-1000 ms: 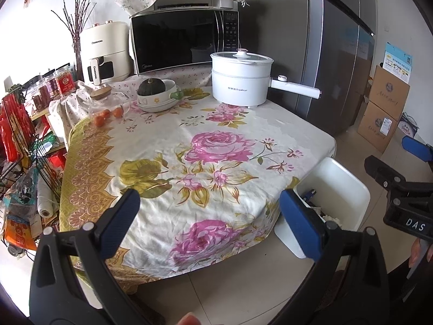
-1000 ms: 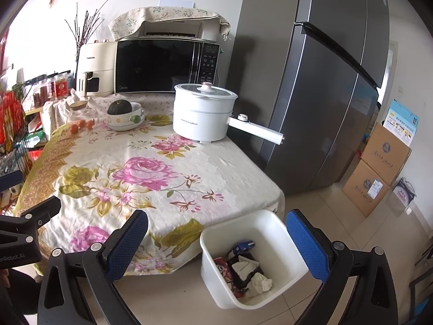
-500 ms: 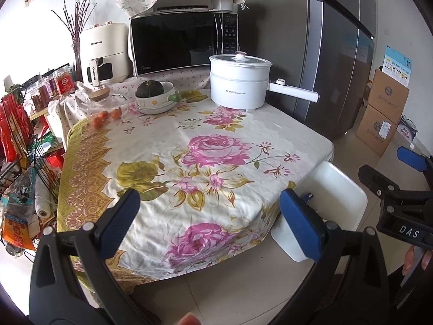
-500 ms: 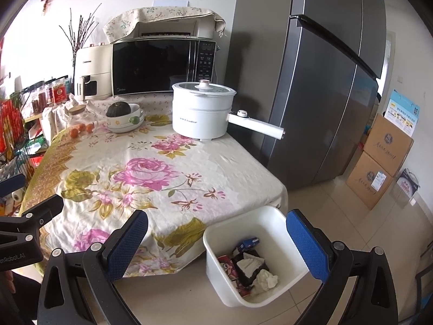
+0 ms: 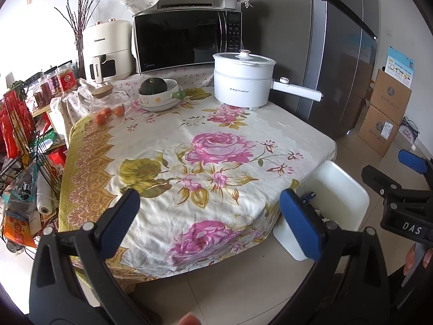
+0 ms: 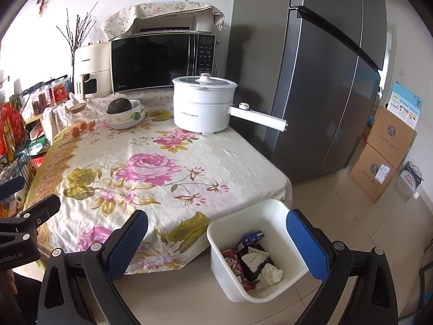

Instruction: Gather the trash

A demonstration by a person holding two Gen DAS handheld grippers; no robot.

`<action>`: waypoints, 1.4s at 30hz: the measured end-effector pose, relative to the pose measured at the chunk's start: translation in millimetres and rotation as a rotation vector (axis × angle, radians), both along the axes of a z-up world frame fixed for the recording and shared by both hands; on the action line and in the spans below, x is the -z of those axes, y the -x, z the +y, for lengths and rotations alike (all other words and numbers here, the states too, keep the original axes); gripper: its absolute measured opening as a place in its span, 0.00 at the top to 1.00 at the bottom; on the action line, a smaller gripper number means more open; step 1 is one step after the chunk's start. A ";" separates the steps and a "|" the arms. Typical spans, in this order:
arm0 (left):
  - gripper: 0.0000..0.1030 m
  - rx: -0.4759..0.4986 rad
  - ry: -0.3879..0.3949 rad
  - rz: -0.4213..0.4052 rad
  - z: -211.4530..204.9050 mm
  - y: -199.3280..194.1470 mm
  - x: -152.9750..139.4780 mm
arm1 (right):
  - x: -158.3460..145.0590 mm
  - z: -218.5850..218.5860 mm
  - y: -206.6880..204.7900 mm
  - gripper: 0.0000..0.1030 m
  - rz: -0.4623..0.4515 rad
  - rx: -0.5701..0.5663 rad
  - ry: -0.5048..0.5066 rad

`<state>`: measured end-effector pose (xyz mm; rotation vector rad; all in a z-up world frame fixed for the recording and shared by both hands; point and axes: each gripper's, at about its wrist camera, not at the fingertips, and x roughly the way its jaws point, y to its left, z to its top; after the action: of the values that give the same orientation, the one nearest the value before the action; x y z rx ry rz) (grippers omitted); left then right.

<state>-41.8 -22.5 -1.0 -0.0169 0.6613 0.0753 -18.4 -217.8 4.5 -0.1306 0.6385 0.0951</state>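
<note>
A white trash bin (image 6: 270, 216) stands on the floor at the table's near right corner. It holds several pieces of trash (image 6: 253, 260): crumpled paper, a red wrapper, a small blue item. The bin also shows in the left wrist view (image 5: 338, 189), partly behind my finger. My left gripper (image 5: 213, 222) is open and empty, held above the table's front edge. My right gripper (image 6: 224, 246) is open and empty, held above the bin and the table corner. The floral tablecloth (image 5: 211, 146) shows no loose trash.
At the table's far end stand a white electric pot (image 6: 203, 105) with a long handle, a bowl with a squash (image 6: 124, 111), a microwave (image 6: 159, 62) and an air fryer (image 5: 105, 51). A grey fridge (image 6: 324, 81) and cardboard boxes (image 6: 384, 157) are right. A cluttered rack (image 5: 21, 162) is left.
Both grippers have drawn back and up a little from the table. The table and bin look slightly farther. Nothing was grasped or released.
</note>
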 end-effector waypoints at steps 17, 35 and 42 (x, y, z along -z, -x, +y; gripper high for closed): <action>0.01 0.015 0.013 0.006 0.3 -1.4 0.1 | 0.4 1.1 0.5 0.00 -0.001 0.008 0.005; 0.01 0.021 0.017 0.002 -2.6 -1.1 -0.2 | 1.8 1.8 1.3 0.00 0.003 0.014 0.008; 0.01 0.024 0.015 0.011 -4.2 -2.4 0.4 | 1.9 1.9 1.3 0.00 0.002 0.015 0.008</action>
<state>-39.4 -26.7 -1.3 -0.0234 0.6728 0.0472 -19.7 -215.9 2.7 -0.1339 0.6421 0.0784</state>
